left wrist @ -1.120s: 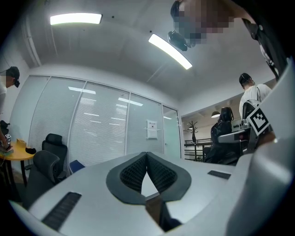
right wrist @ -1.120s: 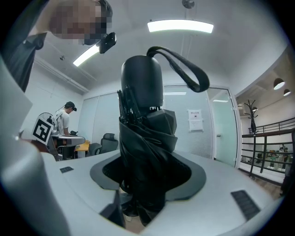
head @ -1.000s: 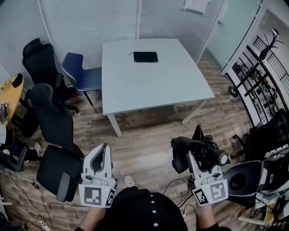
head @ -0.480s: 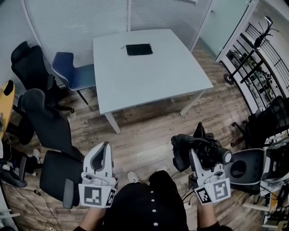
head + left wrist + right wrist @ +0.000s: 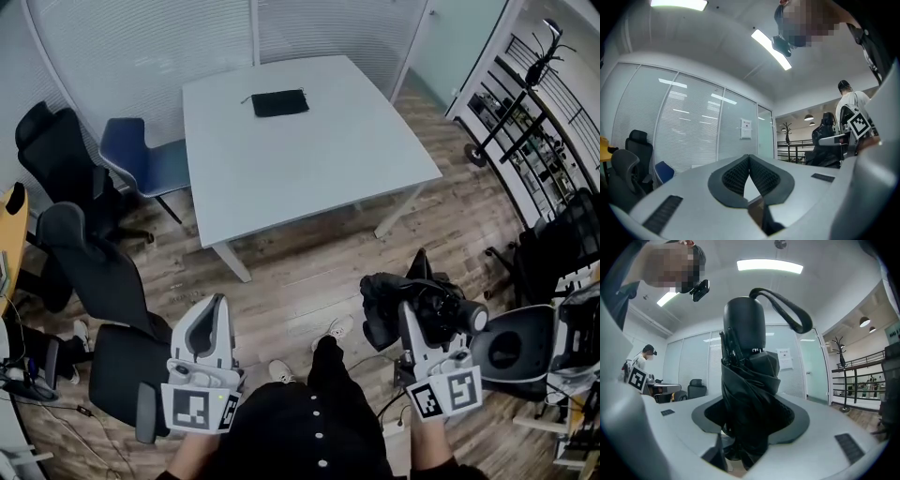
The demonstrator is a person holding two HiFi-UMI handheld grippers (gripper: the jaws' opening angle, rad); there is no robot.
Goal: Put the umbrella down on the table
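Head view showed the right gripper (image 5: 406,314) jaws clamped on a folded black fabric umbrella (image 5: 380,305) at lower right. The left gripper (image 5: 217,309) jaws were closed and empty, and the white square tabletop (image 5: 309,164) sat at upper centre.

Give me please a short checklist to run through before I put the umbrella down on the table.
1. Umbrella gripped by right tool: ok, the jaws are closed on its folded cloth.
2. Left tool free: ok, jaws together, nothing between them.
3. Bare spot on the table: ok, only a black pouch lies there, at the far side.
4. Table within reach: not ok, a stretch of floor lies between the tools and the near edge.
5. Umbrella strapped shut: cannot tell, no closing band shows.
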